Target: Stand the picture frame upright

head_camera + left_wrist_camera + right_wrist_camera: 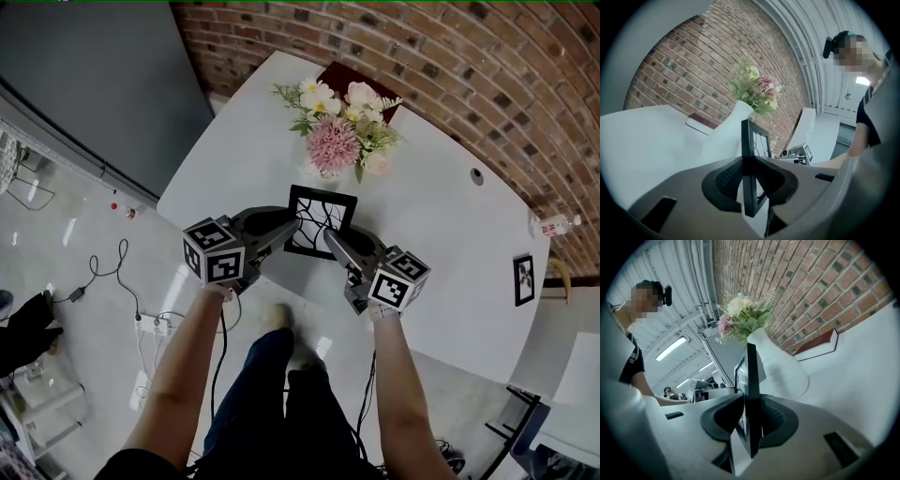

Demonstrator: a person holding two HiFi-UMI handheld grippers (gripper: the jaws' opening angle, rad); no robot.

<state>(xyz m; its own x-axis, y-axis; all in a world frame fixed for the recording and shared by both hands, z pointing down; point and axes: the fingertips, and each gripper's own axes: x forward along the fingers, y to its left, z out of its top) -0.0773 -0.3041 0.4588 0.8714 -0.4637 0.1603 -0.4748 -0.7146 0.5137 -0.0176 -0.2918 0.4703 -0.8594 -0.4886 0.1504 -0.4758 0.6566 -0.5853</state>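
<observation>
A black picture frame with a branch-pattern print stands near the white table's front edge, held at both sides. My left gripper is shut on its left edge, and my right gripper is shut on its right edge. In the left gripper view the frame shows edge-on, pinched between the dark pads. The right gripper view shows the same frame edge-on and upright between that gripper's pads. Whether its bottom rests on the table is hidden by the jaws.
Just behind the frame stands a white vase of flowers, with a dark red book behind it. A small second frame and a bottle sit at the white table's right end. A brick wall runs along the back.
</observation>
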